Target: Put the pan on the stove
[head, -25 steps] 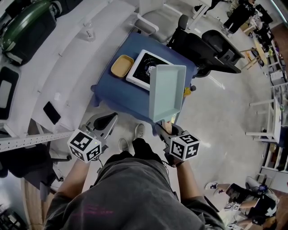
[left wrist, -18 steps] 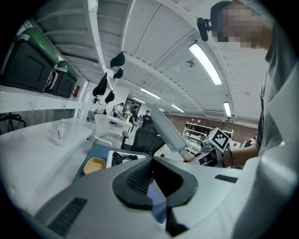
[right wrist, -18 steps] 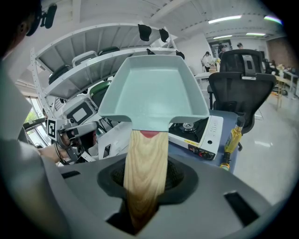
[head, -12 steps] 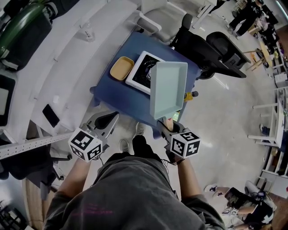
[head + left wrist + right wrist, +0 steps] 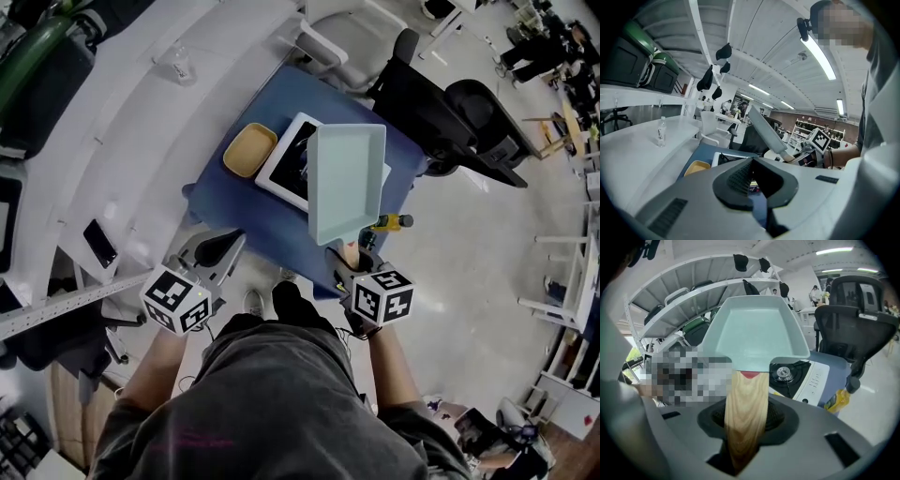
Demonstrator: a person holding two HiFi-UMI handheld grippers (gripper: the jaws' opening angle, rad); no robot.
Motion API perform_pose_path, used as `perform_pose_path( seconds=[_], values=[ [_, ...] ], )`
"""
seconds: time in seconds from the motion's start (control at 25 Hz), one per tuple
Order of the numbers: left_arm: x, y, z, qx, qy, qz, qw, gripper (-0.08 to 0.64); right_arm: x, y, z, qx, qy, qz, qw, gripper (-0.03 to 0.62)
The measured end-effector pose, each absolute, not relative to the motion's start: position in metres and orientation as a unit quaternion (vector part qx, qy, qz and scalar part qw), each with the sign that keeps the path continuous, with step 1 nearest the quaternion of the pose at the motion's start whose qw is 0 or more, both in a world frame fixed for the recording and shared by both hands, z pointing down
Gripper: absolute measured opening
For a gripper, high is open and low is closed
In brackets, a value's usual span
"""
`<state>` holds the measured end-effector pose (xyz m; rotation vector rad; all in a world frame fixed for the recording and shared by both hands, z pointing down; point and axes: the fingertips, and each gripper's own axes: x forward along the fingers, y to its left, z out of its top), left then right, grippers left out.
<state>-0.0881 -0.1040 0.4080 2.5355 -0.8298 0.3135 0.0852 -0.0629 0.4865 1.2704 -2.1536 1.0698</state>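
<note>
Pan (image 5: pixel 345 178), pale green and square, is raised straight ahead of your right tool (image 5: pixel 746 418), whose jaws are clamped on its wooden handle (image 5: pixel 746 394). The handle runs along the tool's own line. The stove (image 5: pixel 799 373) sits on the blue desk (image 5: pixel 234 206), ahead of and below that tool. Your left tool (image 5: pixel 217 253), jaws together and empty, is farther from the stove. From above, the pan hides most of the burner.

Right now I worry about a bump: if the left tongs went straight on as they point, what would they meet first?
Probably the blue table's near edge, with the stove just behind it; depth is hard to judge.
</note>
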Motion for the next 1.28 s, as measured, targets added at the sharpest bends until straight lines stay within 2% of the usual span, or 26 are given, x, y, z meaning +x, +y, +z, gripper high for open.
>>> perform_pose_path(
  seconds=[0.72, 1.28],
  values=[
    [-0.014, -0.165, 0.434, 0.905, -0.322, 0.169, 0.222, 0.002, 0.135, -0.137, 0.533, 0.414, -0.775, 0.404, 0.254, 0.121],
    [-0.023, -0.179, 0.464, 0.900, -0.311, 0.174, 0.251, 0.002, 0.138, -0.157, 0.578, 0.418, -0.749, 0.418, 0.301, 0.121]
  ],
)
